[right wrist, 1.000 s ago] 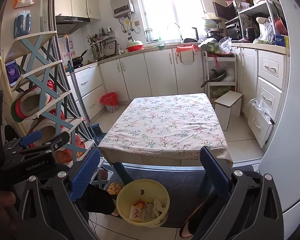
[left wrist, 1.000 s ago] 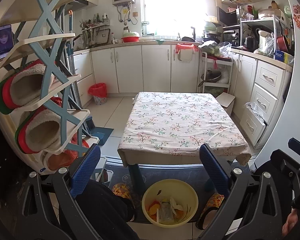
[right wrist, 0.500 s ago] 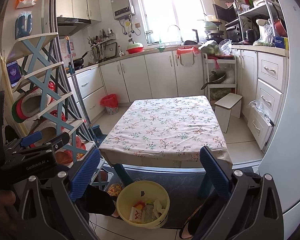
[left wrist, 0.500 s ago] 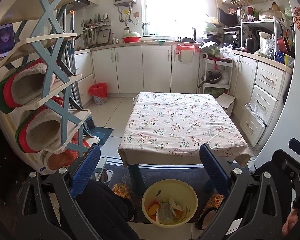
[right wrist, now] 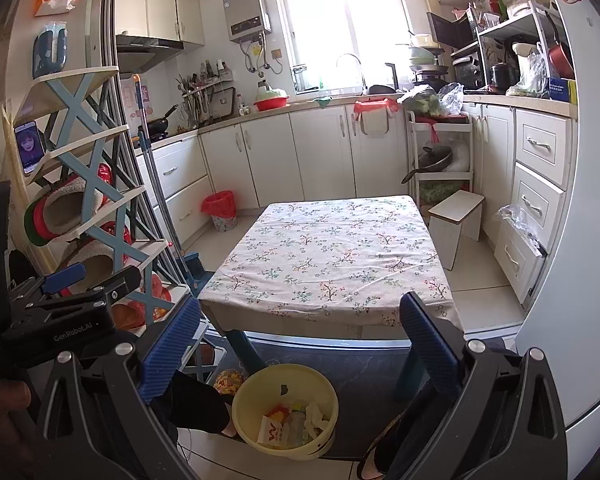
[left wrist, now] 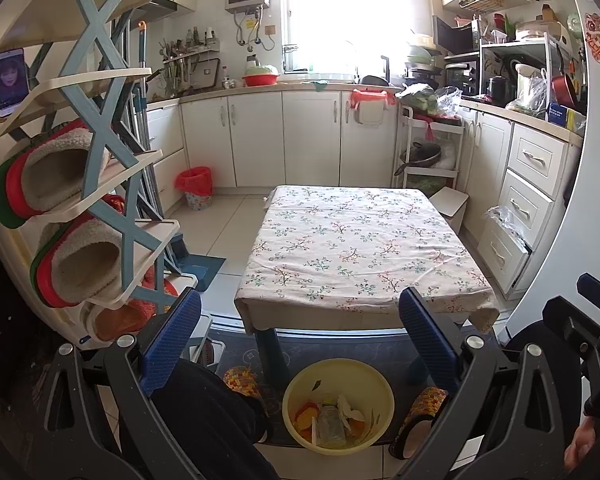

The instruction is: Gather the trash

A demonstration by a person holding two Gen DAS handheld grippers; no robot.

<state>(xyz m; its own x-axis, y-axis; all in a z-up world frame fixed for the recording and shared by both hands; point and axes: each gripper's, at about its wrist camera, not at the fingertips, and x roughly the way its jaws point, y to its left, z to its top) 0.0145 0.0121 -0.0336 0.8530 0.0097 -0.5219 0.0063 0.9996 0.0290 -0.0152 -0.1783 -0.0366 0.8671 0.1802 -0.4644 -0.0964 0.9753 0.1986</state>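
Note:
A yellow bin (left wrist: 337, 404) (right wrist: 286, 408) stands on the floor by the near edge of a low table (left wrist: 360, 248) (right wrist: 332, 260) with a floral cloth. Wrappers, tissue and orange scraps lie inside the bin. The tabletop carries nothing. My left gripper (left wrist: 300, 328) is open, blue pads wide apart, held above the bin with nothing between them. My right gripper (right wrist: 300, 328) is likewise open and holds nothing. The left gripper's body shows at the left of the right wrist view, and the right gripper's body at the right of the left wrist view.
A shoe rack (left wrist: 80, 184) with slippers stands at the left, a mop (right wrist: 156, 184) leaning on it. A red-lined bin (left wrist: 196, 188) sits by the far cabinets. A white stool (right wrist: 456, 220) and drawers (right wrist: 536, 208) are at the right. The person's slippered feet (left wrist: 240, 380) flank the yellow bin.
Both views have drifted slightly; the right wrist view has risen a little. The grippers stay open and the bin and table have not moved.

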